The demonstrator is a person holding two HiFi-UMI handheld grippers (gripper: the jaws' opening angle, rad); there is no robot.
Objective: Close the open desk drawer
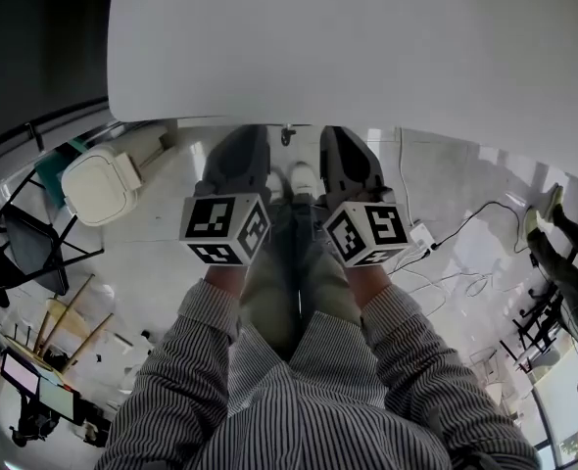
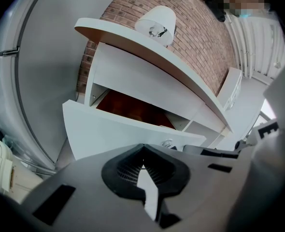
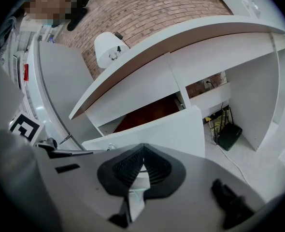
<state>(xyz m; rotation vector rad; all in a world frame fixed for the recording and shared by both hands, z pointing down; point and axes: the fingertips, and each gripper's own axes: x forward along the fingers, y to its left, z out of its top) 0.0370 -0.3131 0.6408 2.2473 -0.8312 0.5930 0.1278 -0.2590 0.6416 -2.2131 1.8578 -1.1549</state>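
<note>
The drawer [image 2: 114, 129] hangs well out of the white bench [image 2: 147, 45], filling the middle of the left gripper view. Its white front panel faces the camera and the red-brown inside shows behind the panel's top edge. In the right gripper view the same panel [image 3: 157, 129] sits just above centre. A white lamp [image 3: 107, 50] stands on the bench top at upper left, in front of the brick wall [image 3: 152, 8]. A black box [image 3: 228, 135] with cables lies on the floor at right.

The left gripper [image 2: 142, 151] has its jaws pressed together at the tips with nothing between them. The right gripper [image 3: 142, 152] is likewise closed and empty. Both point at the drawer front from close by. I cannot tell whether either one touches it. From the head view the bench top covers the drawer entirely.

The task looks barely begun, with the push yet to come.

- **Slipping off the panel:** narrow closed tips on a smooth panel could skid off.
- **Riding over the edge:** a tip aimed too high could slide over the top edge into the drawer and be caught as it shuts.
- **Skewing the drawer:** pressing at one end only may twist it so that it binds.
- **Shaking the lamp:** a hard shove could jolt it.
</note>
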